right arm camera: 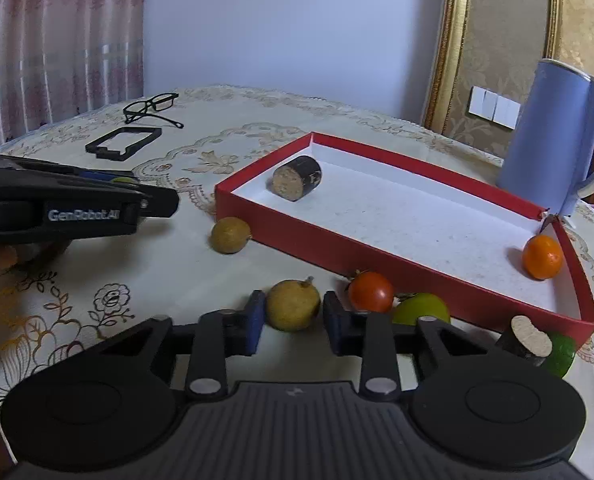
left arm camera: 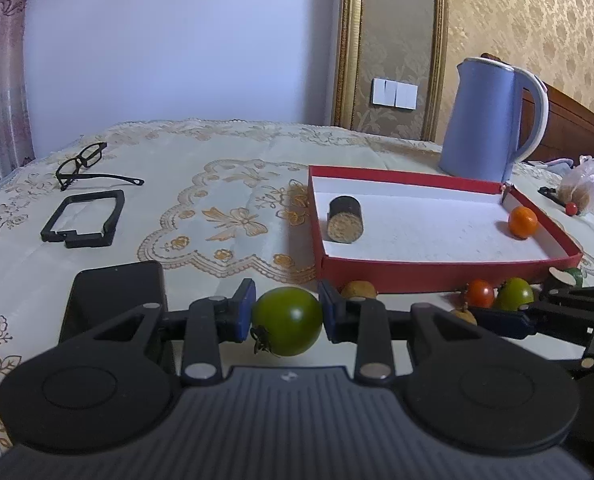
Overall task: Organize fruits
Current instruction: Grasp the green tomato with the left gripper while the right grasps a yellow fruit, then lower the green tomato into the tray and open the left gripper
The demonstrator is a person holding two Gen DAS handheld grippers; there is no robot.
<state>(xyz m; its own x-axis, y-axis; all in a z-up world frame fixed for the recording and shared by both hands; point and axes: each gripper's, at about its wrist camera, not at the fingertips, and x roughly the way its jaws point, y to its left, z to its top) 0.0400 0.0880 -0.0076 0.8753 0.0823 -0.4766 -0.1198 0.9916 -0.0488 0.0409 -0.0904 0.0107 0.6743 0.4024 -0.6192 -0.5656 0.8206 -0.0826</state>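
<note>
My left gripper (left arm camera: 287, 316) is shut on a green tomato (left arm camera: 287, 320), held in front of the red box (left arm camera: 437, 270). My right gripper (right arm camera: 293, 316) has its pads against a yellow-brown round fruit (right arm camera: 293, 310) on the tablecloth. The red box (right arm camera: 329, 246) holds an orange fruit (right arm camera: 542, 257) in its right corner and a dark cork-ended cylinder (right arm camera: 297, 178) at its left. Outside the box lie a brown fruit (right arm camera: 230, 235), a red tomato (right arm camera: 371, 291), a yellow-green fruit (right arm camera: 421, 308) and a green fruit (right arm camera: 561, 354).
A blue kettle (left arm camera: 485, 120) stands behind the box. Glasses (left arm camera: 85, 164) and a black frame (left arm camera: 83, 220) lie at the left of the table. A second cork cylinder (right arm camera: 527, 338) lies by the box's near corner. A plastic bag (left arm camera: 581, 186) sits far right.
</note>
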